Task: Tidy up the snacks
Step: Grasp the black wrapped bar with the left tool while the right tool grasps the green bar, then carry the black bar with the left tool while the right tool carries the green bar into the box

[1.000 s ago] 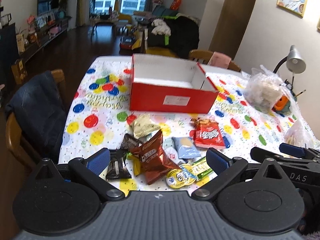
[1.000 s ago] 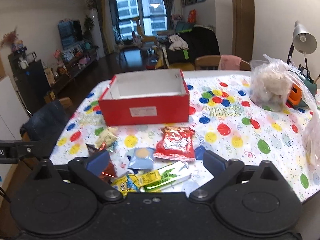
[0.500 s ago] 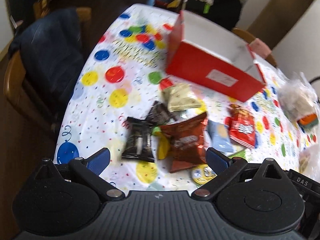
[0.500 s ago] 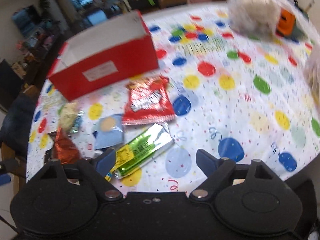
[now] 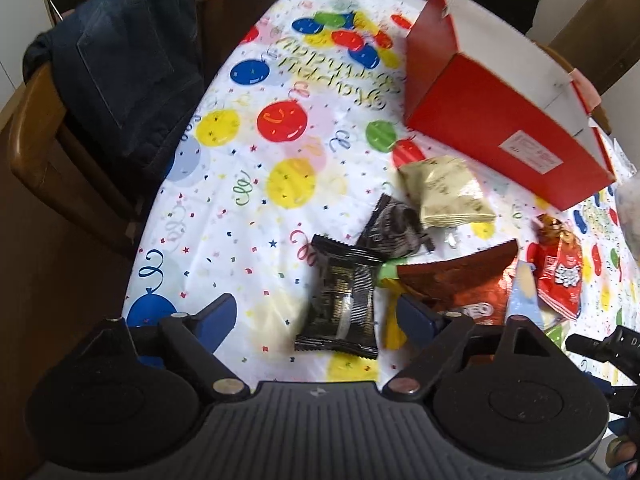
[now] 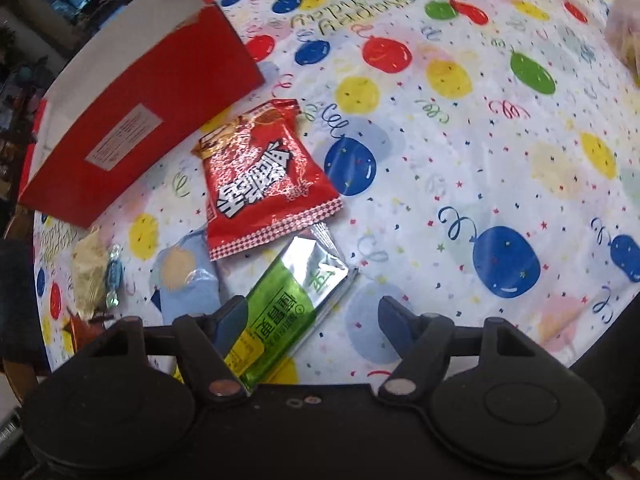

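Snack packets lie scattered on a balloon-print tablecloth point(image 5: 248, 184) in front of an open red box point(image 5: 480, 120) point(image 6: 132, 120). My left gripper point(image 5: 316, 314) points down over a black packet point(image 5: 344, 304); its jaws are closing with the packet between them, and the pads are clear of it. My right gripper point(image 6: 314, 312) hangs over a green foil packet point(image 6: 292, 300); its jaws are closing too, with the packet between them and close to the left finger. A red bag point(image 6: 260, 176), a light blue packet point(image 6: 188, 276), a cream packet point(image 5: 444, 192) and a brown-red bag point(image 5: 460, 280) lie nearby.
A wooden chair with a dark jacket point(image 5: 120, 60) stands at the table's left edge. A second black packet point(image 5: 394, 228) lies behind the first. A small wrapped candy point(image 6: 114, 276) rests by the cream packet. A clear plastic bag point(image 6: 624, 28) sits at the far right.
Both grippers have dropped toward the table and tipped downward, rolling as they went. Their jaws have narrowed. The left now frames the black packet, the right the green one.
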